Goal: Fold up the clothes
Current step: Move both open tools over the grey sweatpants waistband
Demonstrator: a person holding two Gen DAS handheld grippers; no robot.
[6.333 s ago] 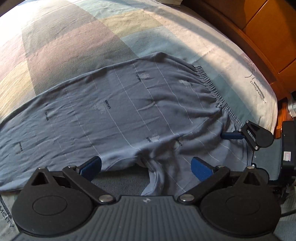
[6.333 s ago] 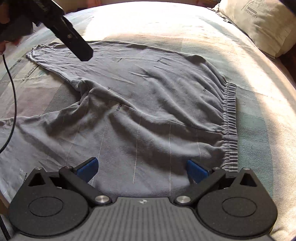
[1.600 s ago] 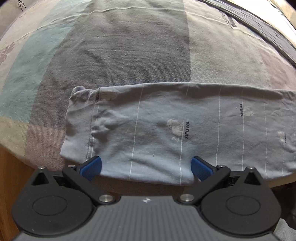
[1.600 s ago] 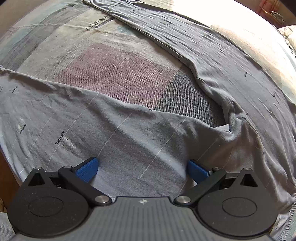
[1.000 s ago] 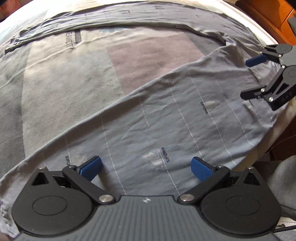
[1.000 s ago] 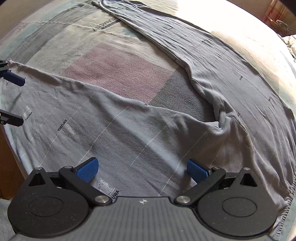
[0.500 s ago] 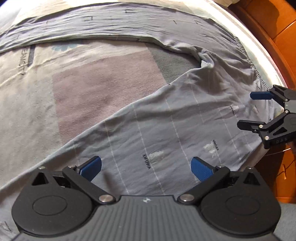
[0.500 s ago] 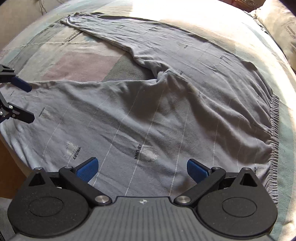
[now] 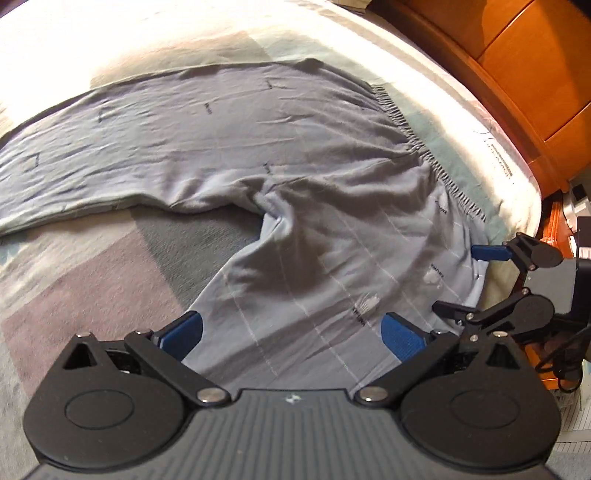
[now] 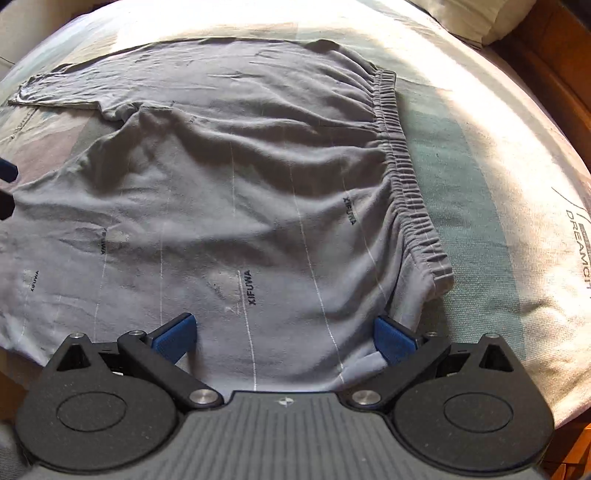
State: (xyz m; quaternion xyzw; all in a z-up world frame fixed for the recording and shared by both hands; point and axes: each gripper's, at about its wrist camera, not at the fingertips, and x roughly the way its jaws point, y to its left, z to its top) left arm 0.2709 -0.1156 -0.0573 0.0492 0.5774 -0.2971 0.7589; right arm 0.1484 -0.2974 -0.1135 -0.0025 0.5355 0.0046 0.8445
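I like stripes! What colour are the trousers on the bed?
The trousers are grey-blue with thin white stripes and small dark "XIFUWA" lettering, clearest in the right wrist view.

Trousers (image 10: 258, 177) spread flat on the bed (image 10: 498, 155), waistband (image 10: 406, 173) to the right, legs running off to the left. Far leg (image 9: 129, 122) behind, near leg (image 9: 295, 295) in front, a strip of bare bed between them. Left gripper (image 9: 291, 332) over the near leg, near the bed's front edge. Right gripper (image 10: 284, 332) at the near waistband corner, right of the left one. Pillow (image 10: 476, 14) at the far right. Wooden furniture (image 9: 517, 55) beyond the bed's right edge.
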